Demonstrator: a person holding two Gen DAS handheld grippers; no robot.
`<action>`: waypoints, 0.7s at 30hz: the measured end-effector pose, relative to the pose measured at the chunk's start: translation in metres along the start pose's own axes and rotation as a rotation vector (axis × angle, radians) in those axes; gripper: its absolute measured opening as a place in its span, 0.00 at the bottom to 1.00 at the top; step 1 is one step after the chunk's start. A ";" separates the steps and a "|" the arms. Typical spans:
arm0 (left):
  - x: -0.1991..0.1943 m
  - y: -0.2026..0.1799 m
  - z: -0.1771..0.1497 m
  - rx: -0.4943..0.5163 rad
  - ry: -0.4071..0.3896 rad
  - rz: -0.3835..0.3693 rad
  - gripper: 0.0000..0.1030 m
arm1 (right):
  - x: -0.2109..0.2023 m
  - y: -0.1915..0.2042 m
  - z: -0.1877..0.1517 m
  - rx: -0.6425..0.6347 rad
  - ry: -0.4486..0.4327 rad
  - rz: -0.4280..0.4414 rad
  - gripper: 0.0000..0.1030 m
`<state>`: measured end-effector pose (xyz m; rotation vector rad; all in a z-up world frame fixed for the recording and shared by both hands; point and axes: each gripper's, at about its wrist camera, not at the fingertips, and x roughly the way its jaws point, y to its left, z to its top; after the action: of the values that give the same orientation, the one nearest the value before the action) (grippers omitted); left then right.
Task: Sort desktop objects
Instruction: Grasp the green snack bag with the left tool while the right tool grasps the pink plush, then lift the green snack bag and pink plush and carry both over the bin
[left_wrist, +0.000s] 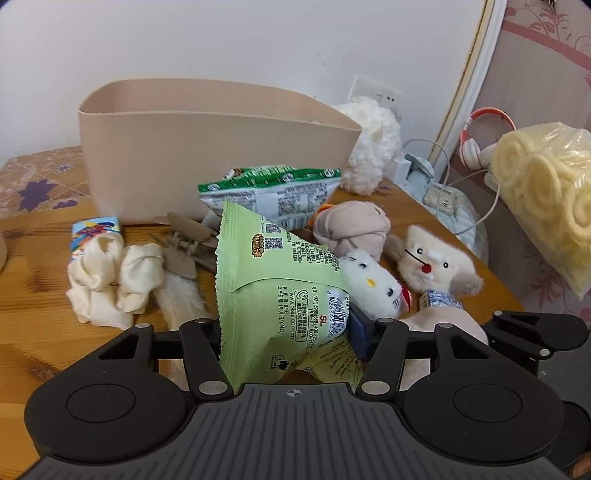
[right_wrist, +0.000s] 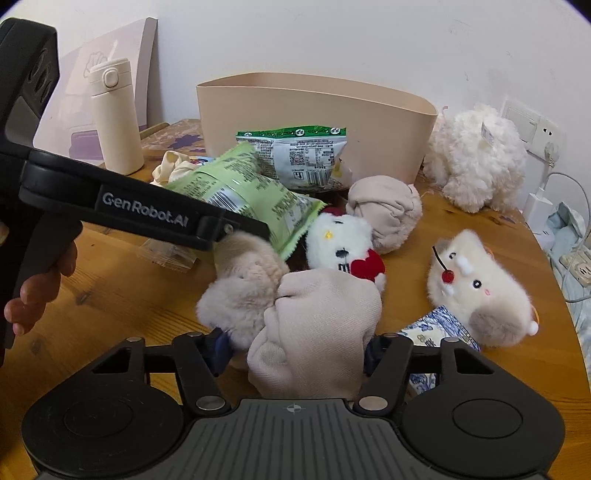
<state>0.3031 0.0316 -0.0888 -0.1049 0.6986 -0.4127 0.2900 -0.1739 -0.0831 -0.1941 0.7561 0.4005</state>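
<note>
Two hand-held grippers work at once over the wooden bench (right_wrist: 110, 280), probably so each can carry one item to the beige plastic bin (right_wrist: 317, 122) standing at the back near the wall. The left hand-held gripper (left_wrist: 284, 332) stands about half spread and pinches a light green crinkly snack packet (left_wrist: 273, 280), its blue pad pressed on the barcode edge. The right hand-held gripper (right_wrist: 295, 347), likewise half spread, clamps a rolled beige cloth bundle (right_wrist: 317, 328) beside a fluffy beige scrunchie (right_wrist: 240, 291). Plush toys and a second green-and-white packet (right_wrist: 299, 155) lie scattered between the grippers and the bin, unsorted.
</note>
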 end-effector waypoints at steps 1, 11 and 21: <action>-0.004 0.000 0.000 -0.002 -0.012 0.010 0.56 | -0.002 -0.001 0.000 0.004 0.000 -0.003 0.56; -0.038 0.007 0.004 -0.009 -0.083 0.072 0.56 | -0.023 -0.013 0.005 0.048 -0.038 -0.047 0.55; -0.082 0.005 0.015 0.061 -0.216 0.171 0.56 | -0.052 -0.027 0.036 0.089 -0.142 -0.116 0.55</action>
<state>0.2575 0.0683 -0.0293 -0.0309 0.4772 -0.2532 0.2893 -0.2015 -0.0205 -0.1234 0.6185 0.2666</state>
